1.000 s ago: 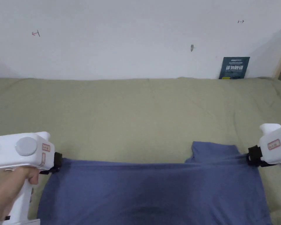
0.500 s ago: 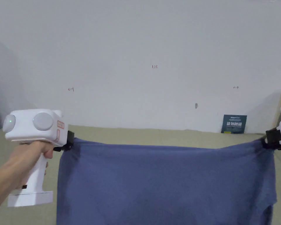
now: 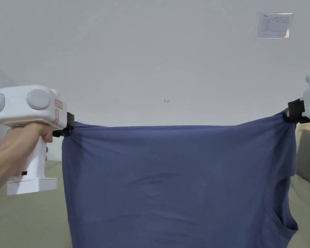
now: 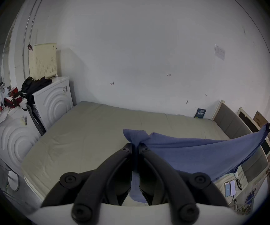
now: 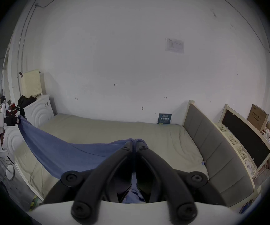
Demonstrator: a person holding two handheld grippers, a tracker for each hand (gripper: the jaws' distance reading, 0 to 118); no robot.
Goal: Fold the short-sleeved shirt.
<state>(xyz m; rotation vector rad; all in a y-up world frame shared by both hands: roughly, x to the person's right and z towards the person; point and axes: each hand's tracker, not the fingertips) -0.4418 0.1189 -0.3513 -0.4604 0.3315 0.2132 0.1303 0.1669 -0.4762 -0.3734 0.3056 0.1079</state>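
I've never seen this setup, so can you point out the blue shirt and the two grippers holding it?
blue shirt [image 3: 170,180], head view, middle of the hanging cloth.
left gripper [image 3: 68,128], head view, jaw tips at a corner.
right gripper [image 3: 288,116], head view, jaw tips at the other corner.

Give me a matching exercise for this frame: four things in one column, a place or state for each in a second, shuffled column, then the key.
1. blue shirt
2. left gripper
3. right gripper
4. bed

A. shut on the shirt's right top corner
B. below, covered by a beige sheet
C. hanging stretched in the air
D. shut on the shirt's left top corner

Pairs: 1-C, 2-D, 3-A, 4-B
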